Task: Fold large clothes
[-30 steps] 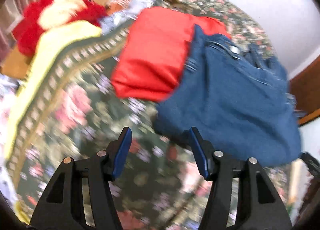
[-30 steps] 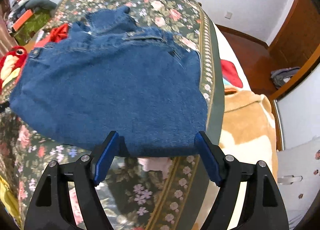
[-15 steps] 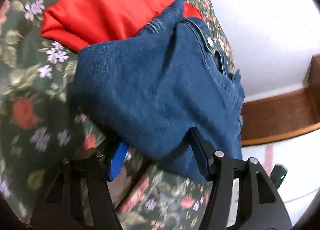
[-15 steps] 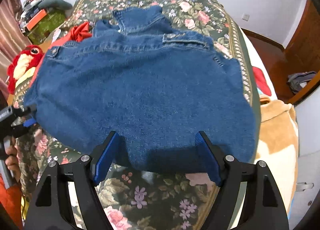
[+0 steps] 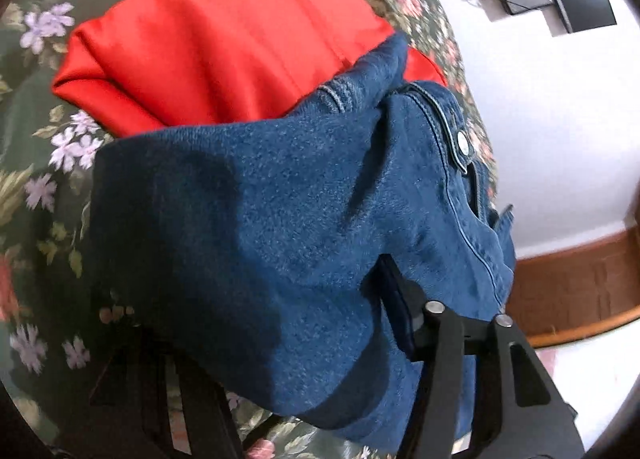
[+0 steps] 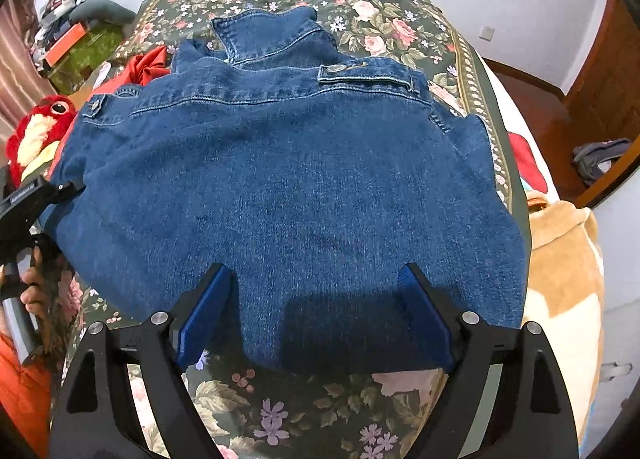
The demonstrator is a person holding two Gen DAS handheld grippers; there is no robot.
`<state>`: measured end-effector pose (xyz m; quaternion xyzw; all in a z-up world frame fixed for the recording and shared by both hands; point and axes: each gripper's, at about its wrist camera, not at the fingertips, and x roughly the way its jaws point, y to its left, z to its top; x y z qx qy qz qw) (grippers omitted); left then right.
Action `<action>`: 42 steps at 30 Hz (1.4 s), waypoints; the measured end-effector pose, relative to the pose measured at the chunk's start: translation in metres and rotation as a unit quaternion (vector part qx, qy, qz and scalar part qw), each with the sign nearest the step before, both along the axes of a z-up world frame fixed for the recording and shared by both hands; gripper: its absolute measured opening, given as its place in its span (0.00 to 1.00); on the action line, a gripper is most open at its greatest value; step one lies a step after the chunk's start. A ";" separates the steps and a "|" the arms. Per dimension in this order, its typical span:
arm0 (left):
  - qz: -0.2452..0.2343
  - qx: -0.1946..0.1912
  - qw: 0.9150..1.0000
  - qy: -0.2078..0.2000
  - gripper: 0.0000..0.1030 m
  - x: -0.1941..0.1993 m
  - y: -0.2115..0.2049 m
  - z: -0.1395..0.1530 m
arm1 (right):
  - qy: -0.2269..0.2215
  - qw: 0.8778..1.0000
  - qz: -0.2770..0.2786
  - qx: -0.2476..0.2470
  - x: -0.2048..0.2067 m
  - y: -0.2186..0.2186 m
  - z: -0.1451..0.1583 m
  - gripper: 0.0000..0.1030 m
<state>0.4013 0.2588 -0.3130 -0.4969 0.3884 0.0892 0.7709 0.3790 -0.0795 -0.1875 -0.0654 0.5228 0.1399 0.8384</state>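
A folded blue denim jacket (image 6: 288, 179) lies on the floral bedspread (image 6: 380, 31), collar at the far end. My right gripper (image 6: 316, 315) is open, its blue pads (image 6: 204, 315) straddling the jacket's near edge. In the left wrist view the denim (image 5: 280, 227) fills the frame. My left gripper (image 5: 260, 299) is open around the jacket's left edge. Its right finger (image 5: 400, 311) shows; the left finger is hidden under cloth and shadow. The left gripper also shows at the jacket's left edge in the right wrist view (image 6: 24, 211).
A folded red garment (image 5: 216, 35) lies partly under the jacket's far left. A red plush toy (image 6: 36, 127) sits at the bed's left side. A tan and white plush blanket (image 6: 560, 259) lies at the right edge. Cluttered boxes (image 6: 76, 43) stand far left.
My left gripper swung toward the jacket and pushed onto its left edge, so denim now fills its view. My right gripper moved forward until its open pads straddled the near edge.
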 end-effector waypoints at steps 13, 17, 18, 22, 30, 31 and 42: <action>-0.016 0.187 0.974 -0.131 0.16 -0.042 -0.024 0.169 | 0.005 0.999 0.020 0.036 -0.018 0.029 0.038 0.81; -0.032 0.256 0.952 -0.166 0.15 -0.059 -0.036 0.213 | 0.007 0.997 0.046 0.064 -0.022 0.058 0.043 0.81; -0.040 0.267 0.948 -0.169 0.15 -0.062 -0.040 0.218 | 0.011 0.996 0.057 0.070 -0.024 0.068 0.041 0.81; -0.071 0.322 0.930 -0.163 0.15 -0.064 -0.060 0.225 | 0.034 0.991 0.108 0.067 -0.032 0.106 0.020 0.81; -0.124 0.343 0.918 -0.154 0.15 -0.041 -0.108 0.217 | 0.058 0.984 0.161 0.049 -0.038 0.123 -0.016 0.82; -0.132 0.343 0.917 -0.157 0.15 -0.037 -0.115 0.218 | 0.057 0.984 0.158 0.053 -0.037 0.113 -0.012 0.82; -0.284 0.339 0.880 -0.174 0.14 0.006 -0.257 0.212 | -0.033 0.996 -0.018 0.081 -0.046 -0.056 0.041 0.83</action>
